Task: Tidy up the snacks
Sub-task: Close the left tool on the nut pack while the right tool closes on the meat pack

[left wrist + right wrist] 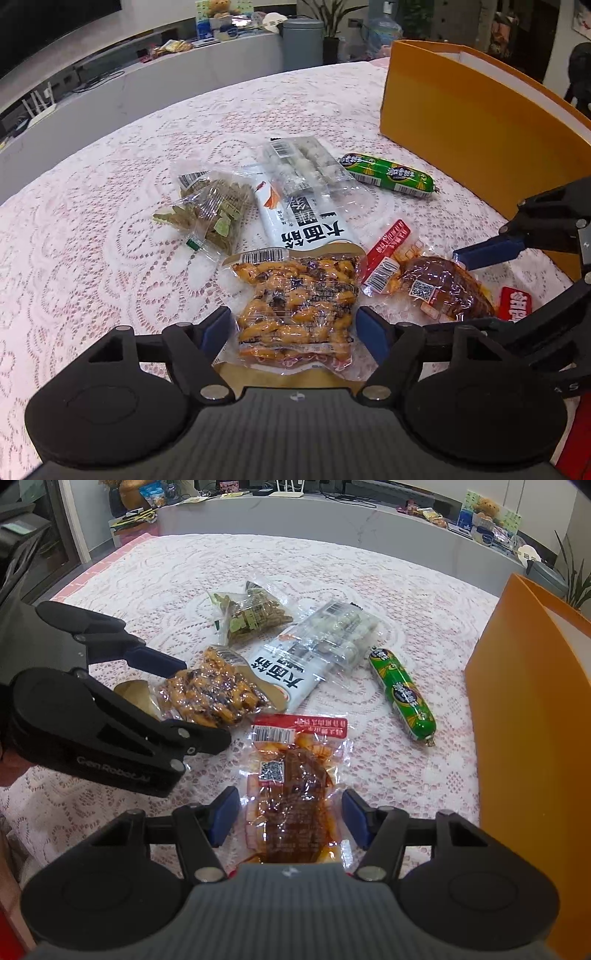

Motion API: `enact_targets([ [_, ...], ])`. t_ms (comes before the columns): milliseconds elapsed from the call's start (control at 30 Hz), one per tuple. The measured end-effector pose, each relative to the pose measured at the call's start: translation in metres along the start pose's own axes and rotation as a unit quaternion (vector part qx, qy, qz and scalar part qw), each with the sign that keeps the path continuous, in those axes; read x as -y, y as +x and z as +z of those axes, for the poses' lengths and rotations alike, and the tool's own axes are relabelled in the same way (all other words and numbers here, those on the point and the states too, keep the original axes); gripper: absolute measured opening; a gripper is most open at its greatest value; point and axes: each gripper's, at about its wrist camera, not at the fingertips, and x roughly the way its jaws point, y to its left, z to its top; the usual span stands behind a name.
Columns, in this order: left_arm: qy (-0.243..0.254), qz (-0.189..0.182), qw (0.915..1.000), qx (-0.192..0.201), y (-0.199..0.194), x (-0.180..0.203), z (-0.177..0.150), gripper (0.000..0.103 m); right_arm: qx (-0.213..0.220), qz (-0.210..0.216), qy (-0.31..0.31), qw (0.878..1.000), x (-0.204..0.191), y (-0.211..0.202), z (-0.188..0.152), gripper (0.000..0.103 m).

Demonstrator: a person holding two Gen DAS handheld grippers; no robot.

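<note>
I am holding a hand-held gripper in each hand over a lace-covered desk (pixel 110 206), both tilted steeply down. My left hand-held gripper (pixel 295 328) is standing wide open, its blue pads either side of a clear pouch of orange-brown snacks (pixel 295 302) without touching it. My right hand-held gripper (pixel 290 816) is also open, straddling a clear pouch of red-brown braised food (pixel 291 797); I am judging that its pads are just clear of the film, though the crinkled edges make that hard to tell.

I am taking the orange box (pixel 461 110) as my landmark: both pouches are lying on the desk on the side of the box facing me, well apart from it. To do this step well, I should be lowering each gripper until the pads are level with the thick middle of its pouch, then closing on the contents and not on the slippery film border.

Between the pouches and the box, a green sausage (pixel 404 694) is lying nearest the box wall. A white noodle packet (pixel 280 679) is partly tucked under the orange-brown pouch and may drag along when I am lifting. A clear tray of pale balls (pixel 340 631) is overlapping that packet, and a bag of green pieces (pixel 255 616) is lying farthest from the box.
</note>
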Motion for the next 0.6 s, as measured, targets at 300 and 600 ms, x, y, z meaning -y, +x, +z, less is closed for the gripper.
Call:
enact_targets([
  [300, -0.062, 0.011, 0.9980, -0.001, -0.013, -0.004, 0.003, 0.078, -0.001, 0.015, 0.053, 0.998, 0.017, -0.006, 0.000, 0.052],
  [600, -0.076, 0.010, 0.9969, 0.018, -0.033, 0.003, 0.002, 0.078, 0.012, 0.026, 0.083, 0.996, 0.025, -0.016, 0.001, 0.051],
])
